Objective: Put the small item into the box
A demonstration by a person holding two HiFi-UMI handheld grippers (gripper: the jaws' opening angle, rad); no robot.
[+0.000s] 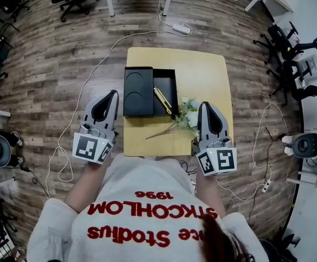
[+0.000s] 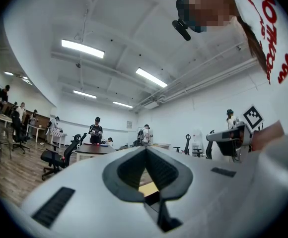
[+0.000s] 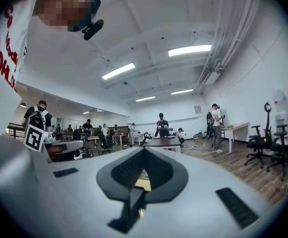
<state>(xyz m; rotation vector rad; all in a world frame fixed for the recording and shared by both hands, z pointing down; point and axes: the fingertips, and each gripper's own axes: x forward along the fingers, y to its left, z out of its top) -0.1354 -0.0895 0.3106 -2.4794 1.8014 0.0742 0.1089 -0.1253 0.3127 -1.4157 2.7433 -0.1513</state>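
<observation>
Presently, in the head view, the box (image 1: pixel 166 79) is lying along the left edge of the table (image 1: pixel 207 70), with its lid (image 1: pixel 138 90) resting over its left half and a yellow item (image 1: pixel 162 100) lying in the open half. The flower sprig (image 1: pixel 187 116) is lying near the table's near right corner, outside the box, so it is probably the piece that is waiting to go in. The left gripper (image 1: pixel 113 93) is hovering off the left edge. The right gripper (image 1: pixel 205 105) is hovering just beside the blossoms.

The sprig is likely to be light and soft, with petals that crush easily. The thin stem (image 1: pixel 161 131) is offering the firmer hold.

In the left gripper view, the left gripper (image 2: pixel 145 148) is showing its jaws meeting at the tips, with nothing between them. Only a sliver of table is showing below.

In the right gripper view, the right gripper (image 3: pixel 144 150) is likewise closed and empty. Both gripper views are facing the room and are missing the box and the sprig.
</observation>
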